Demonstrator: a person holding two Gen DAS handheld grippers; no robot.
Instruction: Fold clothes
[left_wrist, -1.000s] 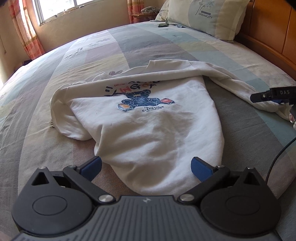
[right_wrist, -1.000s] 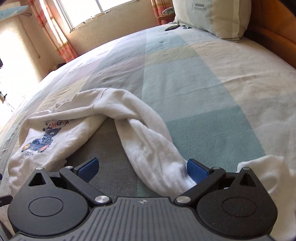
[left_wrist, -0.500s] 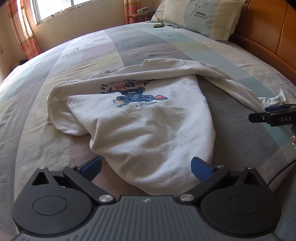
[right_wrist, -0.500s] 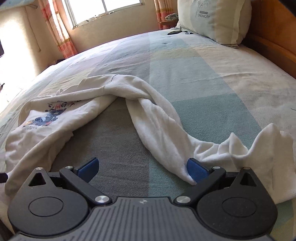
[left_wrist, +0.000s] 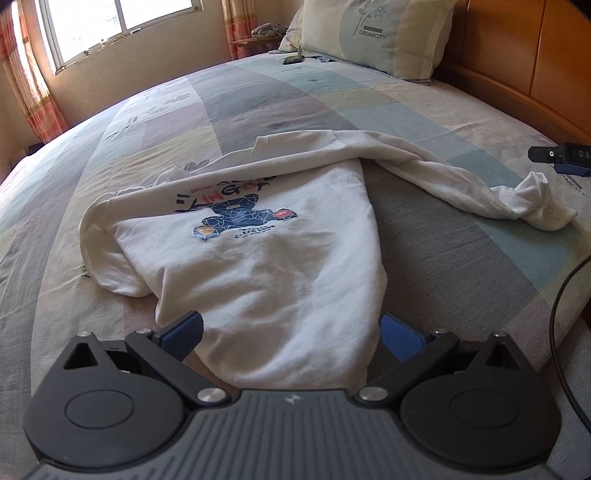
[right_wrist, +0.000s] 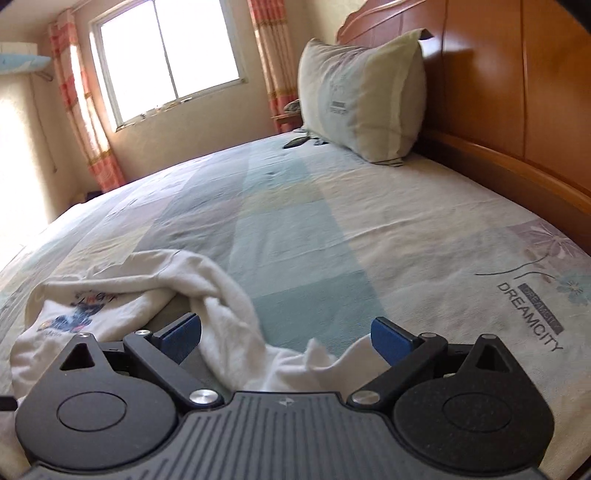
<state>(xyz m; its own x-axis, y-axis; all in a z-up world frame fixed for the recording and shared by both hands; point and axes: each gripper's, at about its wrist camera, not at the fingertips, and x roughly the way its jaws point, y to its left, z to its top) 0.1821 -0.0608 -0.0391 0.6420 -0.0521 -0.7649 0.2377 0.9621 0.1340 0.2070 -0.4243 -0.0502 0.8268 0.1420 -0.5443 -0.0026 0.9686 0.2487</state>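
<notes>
Sunlit bedroom, one wide bed (left_wrist: 424, 122) in pastel patchwork sheets, and through my left wrist camera I count one white sweatshirt (left_wrist: 273, 258) rumpled on it, bear print facing up. My left gripper (left_wrist: 291, 332) is spread wide with the sweatshirt's near hem between its two blue pads, gripping nothing. One sleeve (left_wrist: 480, 188) trails away from the sweatshirt toward the wooden headboard (left_wrist: 524, 55), ending in a bunched cuff. One pillow (left_wrist: 373, 33) leans on that headboard, one dark phone-like object (left_wrist: 293, 59) beside it. Switching to my right wrist camera: my right gripper (right_wrist: 286, 334) also gapes wide, empty, that sleeve (right_wrist: 236, 314) lying loose between its pads. Beyond the sweatshirt I see one window (right_wrist: 166, 59) and two striped curtains.
</notes>
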